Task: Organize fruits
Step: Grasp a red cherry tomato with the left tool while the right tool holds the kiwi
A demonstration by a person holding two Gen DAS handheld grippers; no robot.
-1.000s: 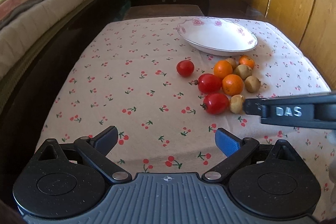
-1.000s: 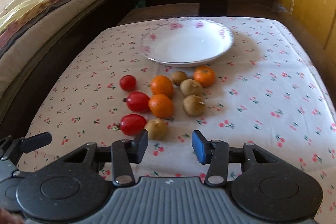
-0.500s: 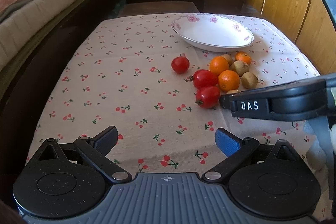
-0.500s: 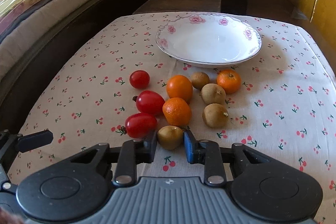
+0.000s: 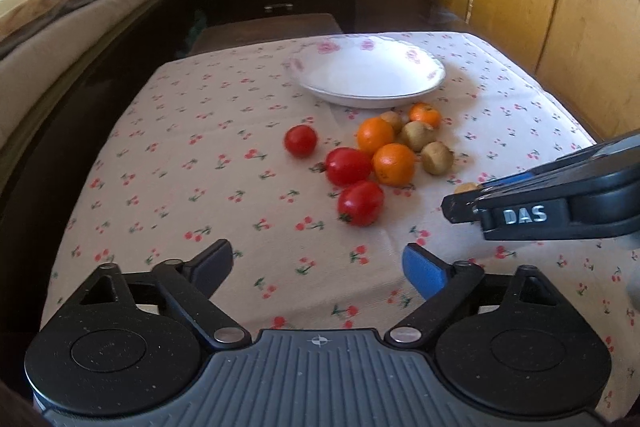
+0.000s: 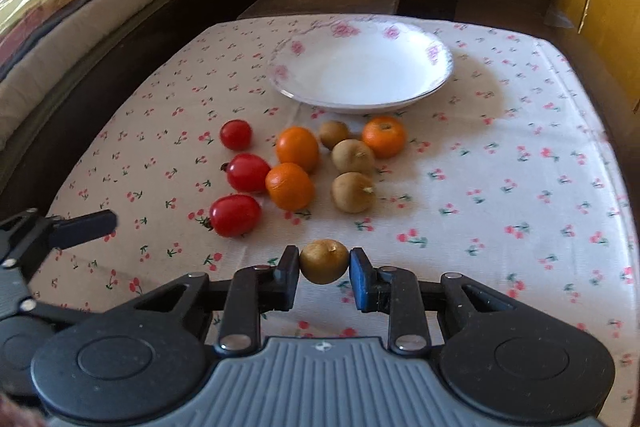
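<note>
Warm daylight is falling across the tablecloth (image 6: 520, 147) from the right, leaving the bed (image 5: 60, 27) side dim. The plate (image 6: 400, 103) is casting a soft shadow rightward and glaring white. Fisheye distortion is bending both views' edges, corners are darkening, and fine detail is looking slightly soft.

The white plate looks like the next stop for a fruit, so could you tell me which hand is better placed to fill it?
Right. Its gripper already clamps a brown fruit and faces the white plate. The left gripper holds nothing, its fingers closing.
</note>
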